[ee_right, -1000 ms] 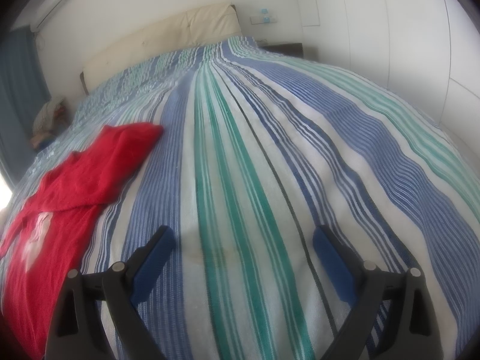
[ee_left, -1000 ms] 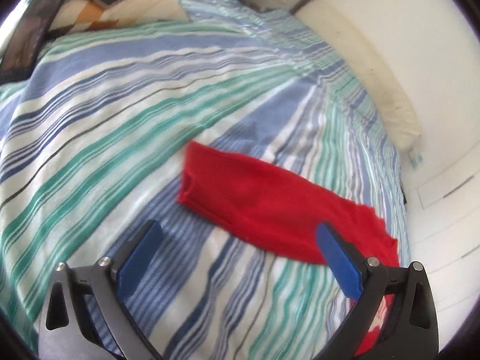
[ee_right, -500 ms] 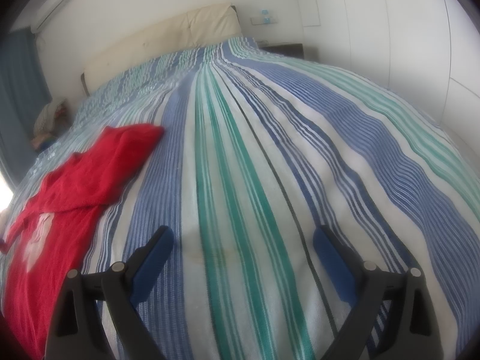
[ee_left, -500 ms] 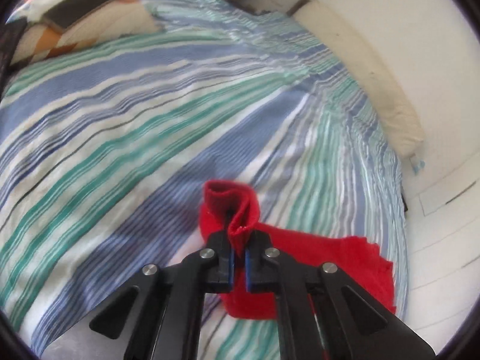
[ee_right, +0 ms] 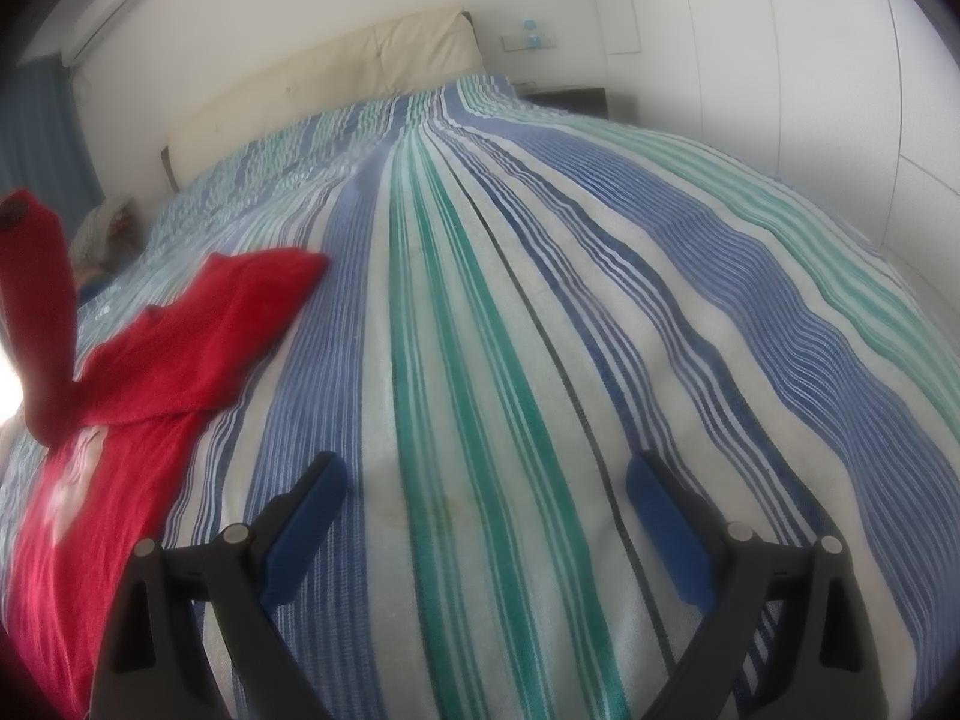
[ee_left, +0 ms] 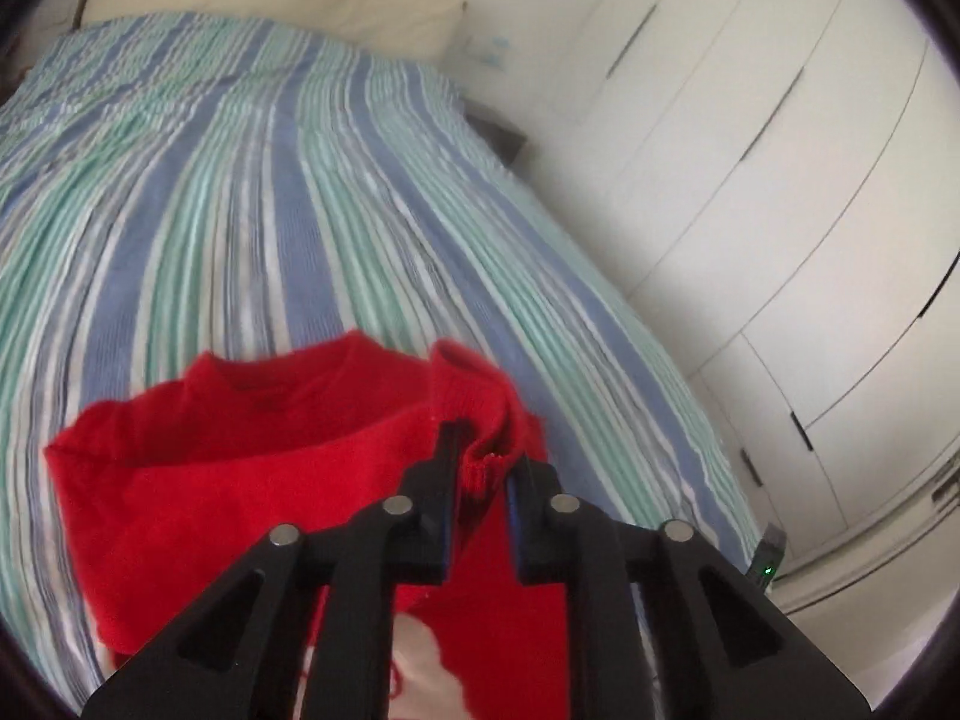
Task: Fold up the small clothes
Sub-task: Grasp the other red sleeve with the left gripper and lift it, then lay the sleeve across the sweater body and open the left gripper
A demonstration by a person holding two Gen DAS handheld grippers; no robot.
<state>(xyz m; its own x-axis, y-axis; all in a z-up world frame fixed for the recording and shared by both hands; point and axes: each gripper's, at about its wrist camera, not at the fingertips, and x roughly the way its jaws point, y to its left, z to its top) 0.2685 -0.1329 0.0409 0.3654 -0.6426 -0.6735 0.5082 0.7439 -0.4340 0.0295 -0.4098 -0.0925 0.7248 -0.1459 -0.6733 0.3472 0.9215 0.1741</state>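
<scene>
Bed: covered by a bedspread striped lengthwise in blue, green and white; fills most of both views. A padded cream headboard stands at its far end against the wall.

Wardrobe: white panelled doors with dark slot handles, running along the side of the bed in the left wrist view.

Red sweater: knit garment lying on the bedspread toward the left side of the right wrist view, with a pale motif on its front. One sleeve lies flat, angled toward the middle of the bed. The other sleeve is raised off the bedspread above the body of the sweater; in the right wrist view it rises as a blurred red column at the left edge.

Right gripper: black frame with blue pads; jaws spread wide, gripping nothing, poised over bare bedspread just beside the sweater and apart from it.

Left gripper: black frame; jaws clenched on the ribbed cuff of the raised sleeve, which bunches between them.

Small dark device: at the bed's near corner, with a green light showing.
</scene>
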